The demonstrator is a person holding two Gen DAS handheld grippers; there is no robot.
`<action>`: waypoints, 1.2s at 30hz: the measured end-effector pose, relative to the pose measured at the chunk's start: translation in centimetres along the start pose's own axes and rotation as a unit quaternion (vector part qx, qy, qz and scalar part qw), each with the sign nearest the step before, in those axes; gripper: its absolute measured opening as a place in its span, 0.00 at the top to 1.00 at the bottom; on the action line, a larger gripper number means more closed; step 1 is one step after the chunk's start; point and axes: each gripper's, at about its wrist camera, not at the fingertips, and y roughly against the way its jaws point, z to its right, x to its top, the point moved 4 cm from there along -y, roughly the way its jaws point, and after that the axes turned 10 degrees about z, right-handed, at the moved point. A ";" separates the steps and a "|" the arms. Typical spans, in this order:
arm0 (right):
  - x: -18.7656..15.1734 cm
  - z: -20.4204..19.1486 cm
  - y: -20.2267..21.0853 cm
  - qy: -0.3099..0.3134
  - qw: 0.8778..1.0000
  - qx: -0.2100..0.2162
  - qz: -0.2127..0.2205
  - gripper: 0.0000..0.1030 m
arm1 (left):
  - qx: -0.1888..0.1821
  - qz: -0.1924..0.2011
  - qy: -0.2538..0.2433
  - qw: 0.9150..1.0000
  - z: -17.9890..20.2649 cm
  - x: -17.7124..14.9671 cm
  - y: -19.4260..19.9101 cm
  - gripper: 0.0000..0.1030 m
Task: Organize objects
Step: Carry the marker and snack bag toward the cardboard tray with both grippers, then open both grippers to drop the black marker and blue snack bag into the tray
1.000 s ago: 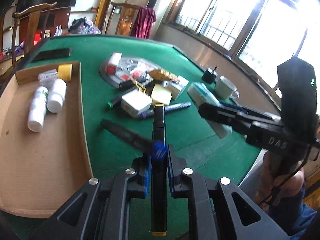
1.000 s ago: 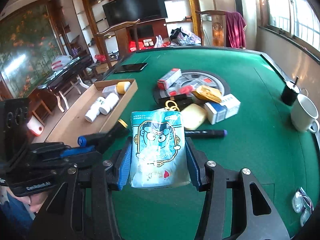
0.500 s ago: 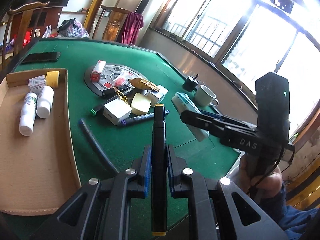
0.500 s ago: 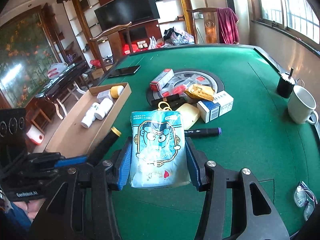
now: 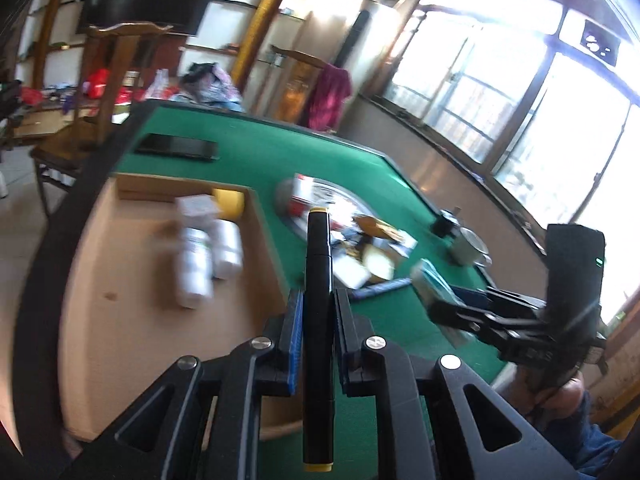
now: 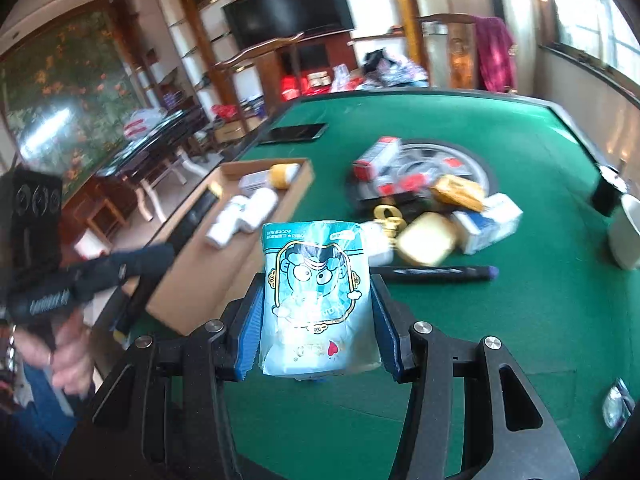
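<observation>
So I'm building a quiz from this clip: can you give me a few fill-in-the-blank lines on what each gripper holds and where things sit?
1. The left gripper is shut on a black ____ with yellow ends.
2. The right gripper clamps a light-blue ____.
3. The two white bottles lie inside the ____ tray.
4. The purple-capped marker lies on the ____ felt table.

Missing words: marker; packet; cardboard; green

Green felt table (image 6: pixel 500 128) bearing a box and scattered items.
A cardboard box (image 6: pixel 188 280) is set at its left edge; a black phone (image 6: pixel 294 133), purple-tipped marker (image 6: pixel 440 273), white mug (image 6: pixel 628 236) and small packages are laid elsewhere.
</observation>
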 end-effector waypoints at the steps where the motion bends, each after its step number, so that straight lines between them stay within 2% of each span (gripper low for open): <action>1: 0.2 -1.0 -0.7 0.006 1.000 0.012 -0.007 0.52 | 0.013 -0.001 0.002 1.000 -0.8 0.3 0.1 0.87; 6: 0.8 -5.7 -4.9 0.037 0.998 0.044 -0.038 0.52 | 0.083 -0.018 0.011 0.996 -6.2 1.8 -0.8 0.87; 12: 0.8 -9.1 -11.2 0.045 0.995 0.044 -0.083 0.52 | 0.124 -0.047 0.042 0.990 -11.3 3.3 -4.5 0.87; 17: 3.4 -10.0 -15.8 0.020 0.995 0.040 -0.092 0.52 | 0.159 -0.077 0.066 0.982 -14.4 3.1 -7.3 0.87; 22: 7.0 -10.0 -20.5 -0.034 0.993 0.056 -0.097 0.52 | 0.152 -0.081 0.074 0.982 -15.0 1.6 -8.0 0.87; 25: 7.5 -10.4 -23.5 -0.034 0.992 0.041 -0.112 0.52 | 0.156 -0.079 0.070 0.982 -15.0 1.5 -8.2 0.87; 29: 8.2 -10.7 -26.9 -0.045 0.992 0.026 -0.118 0.52 | 0.178 -0.078 0.061 0.979 -15.2 1.5 -8.3 0.87; 32: 8.6 -10.9 -28.5 -0.044 0.992 0.015 -0.118 0.52 | 0.196 -0.080 0.059 0.976 -15.6 1.2 -8.5 0.87; 36: 8.5 -11.6 -30.1 -0.035 0.993 0.008 -0.116 0.52 | 0.195 -0.083 0.065 0.975 -16.2 0.7 -8.7 0.87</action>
